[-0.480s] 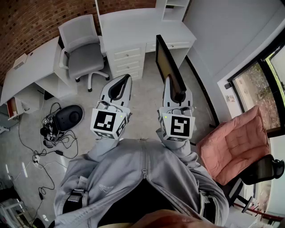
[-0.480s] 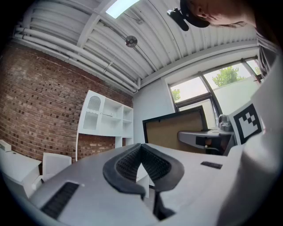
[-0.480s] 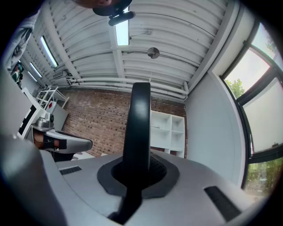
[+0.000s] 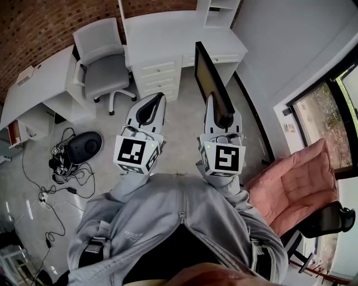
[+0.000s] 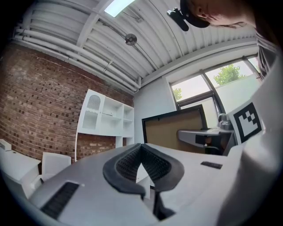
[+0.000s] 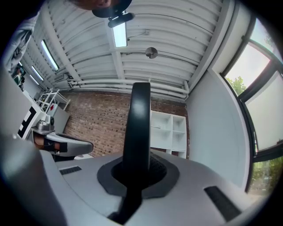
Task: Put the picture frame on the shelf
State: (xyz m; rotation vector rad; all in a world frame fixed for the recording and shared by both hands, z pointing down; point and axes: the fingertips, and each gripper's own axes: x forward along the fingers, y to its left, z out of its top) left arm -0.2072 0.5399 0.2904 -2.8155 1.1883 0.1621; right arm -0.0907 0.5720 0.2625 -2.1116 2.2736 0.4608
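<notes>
1. Head view: the right gripper point(image 4: 224, 116) is clenched on the near end of the picture frame point(image 4: 211, 78); its own view shows the dark frame rising straight out of jaws closed tight on it.
2. Beside it, the left gripper point(image 4: 156, 100) is closed on nothing; in the left gripper view the pads meet at their tips with only the room behind them.
3. The frame is carried in the air, on edge; its long axis runs forward from the jaws toward the white desk point(image 4: 162, 31); its brown backing faces the left gripper.
4. The shelf point(image 4: 219, 10) stands on the desk's right end against the brick wall point(image 4: 33, 28); it lies ahead of the frame's far end, well apart; the right hand is the nearer one and already has the load.
5. The shelf's open compartments look bare in both gripper views, though they are small there; the desk drawers point(image 4: 159, 75) are shut, their contents hidden.
6. Judged from this, the coming move is a forward carry, with the frame arriving far end first.
</notes>
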